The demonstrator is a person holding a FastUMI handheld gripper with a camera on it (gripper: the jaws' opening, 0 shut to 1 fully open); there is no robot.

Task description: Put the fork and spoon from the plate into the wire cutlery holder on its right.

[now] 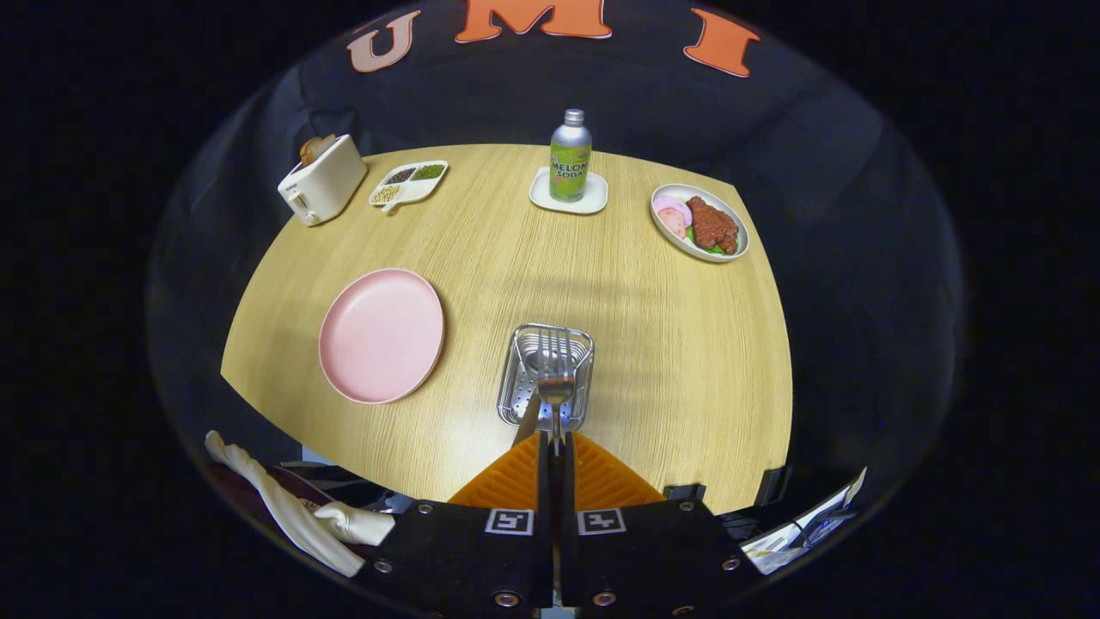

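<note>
Fork (555, 365) clamped between closed jaws, tines just ahead, over wire cutlery holder (546, 376) right of pink plate (381, 334).

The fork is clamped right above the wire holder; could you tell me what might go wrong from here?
1. The gripper pinches only the handle of the fork, so it could swivel or slip.
2. A spoon is already in the wire holder; the fork may snag on it.
3. The light holder could shift or tip.

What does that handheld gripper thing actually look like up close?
The gripper has two ridged, wedge-shaped fingers that taper to a point. They sit on two flat black blocks, each bearing a small square black-and-white marker and round metal screws.
</note>
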